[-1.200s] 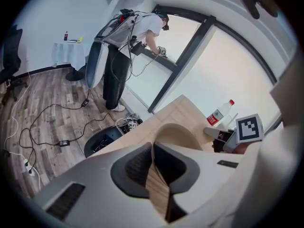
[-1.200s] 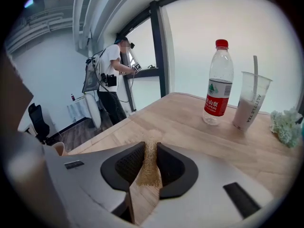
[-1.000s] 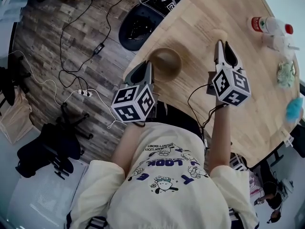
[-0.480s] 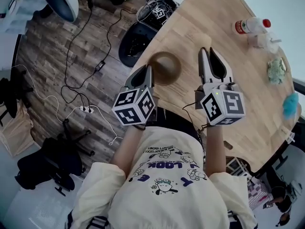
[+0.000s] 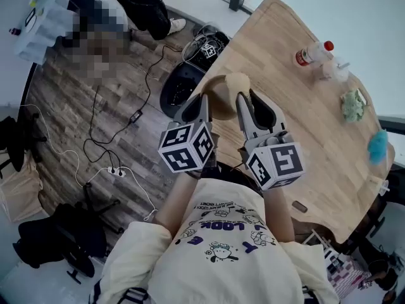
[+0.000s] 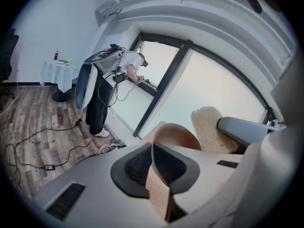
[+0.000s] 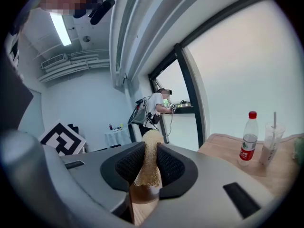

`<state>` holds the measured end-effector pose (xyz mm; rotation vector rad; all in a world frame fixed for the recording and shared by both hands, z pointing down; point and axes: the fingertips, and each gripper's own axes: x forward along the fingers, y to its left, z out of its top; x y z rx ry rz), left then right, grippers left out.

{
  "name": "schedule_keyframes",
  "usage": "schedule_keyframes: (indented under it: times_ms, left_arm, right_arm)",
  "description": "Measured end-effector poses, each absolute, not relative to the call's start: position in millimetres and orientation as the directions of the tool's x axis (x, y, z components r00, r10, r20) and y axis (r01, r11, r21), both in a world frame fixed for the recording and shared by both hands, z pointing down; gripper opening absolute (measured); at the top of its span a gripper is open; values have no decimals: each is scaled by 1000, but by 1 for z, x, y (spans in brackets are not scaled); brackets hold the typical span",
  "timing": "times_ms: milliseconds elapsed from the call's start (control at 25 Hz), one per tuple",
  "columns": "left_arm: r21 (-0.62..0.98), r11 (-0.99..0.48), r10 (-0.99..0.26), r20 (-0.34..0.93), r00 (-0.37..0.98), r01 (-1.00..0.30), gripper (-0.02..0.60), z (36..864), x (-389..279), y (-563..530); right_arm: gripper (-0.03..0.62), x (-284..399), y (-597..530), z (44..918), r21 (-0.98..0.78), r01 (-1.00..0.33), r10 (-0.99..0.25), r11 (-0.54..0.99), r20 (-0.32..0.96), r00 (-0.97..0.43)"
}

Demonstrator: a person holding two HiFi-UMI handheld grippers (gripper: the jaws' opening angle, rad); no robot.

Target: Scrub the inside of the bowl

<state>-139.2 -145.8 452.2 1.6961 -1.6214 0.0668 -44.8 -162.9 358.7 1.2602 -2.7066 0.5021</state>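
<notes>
My left gripper is shut on the rim of the brown wooden bowl and holds it off the table, tilted on edge. In the left gripper view the bowl runs edge-on between the pads of that gripper. My right gripper is shut on a tan scrub pad, right beside the bowl's upper rim. In the right gripper view the pad stands upright in that gripper, with the bowl just below. Whether the pad touches the bowl I cannot tell.
The wooden table carries a water bottle, a plastic cup with a straw, a green lump and a blue thing at its far side. A black chair and cables lie left of the table. A person stands farther back.
Both grippers have risen and come together. The left one has lifted the bowl off the table, and the right one has carried the pad left to the bowl.
</notes>
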Motion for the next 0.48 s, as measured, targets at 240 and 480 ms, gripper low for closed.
schedule_keyframes:
  times_ms: [240, 480]
  left_arm:
    - [493, 77, -868, 461, 186, -867, 43, 420, -130, -151]
    - [469, 21, -885, 420, 203, -883, 44, 397, -113, -150]
  right_arm:
    - [77, -41, -154, 350, -155, -791, -750, 592, 252, -611]
    - [75, -25, -158, 349, -84, -860, -815, 503, 285, -505]
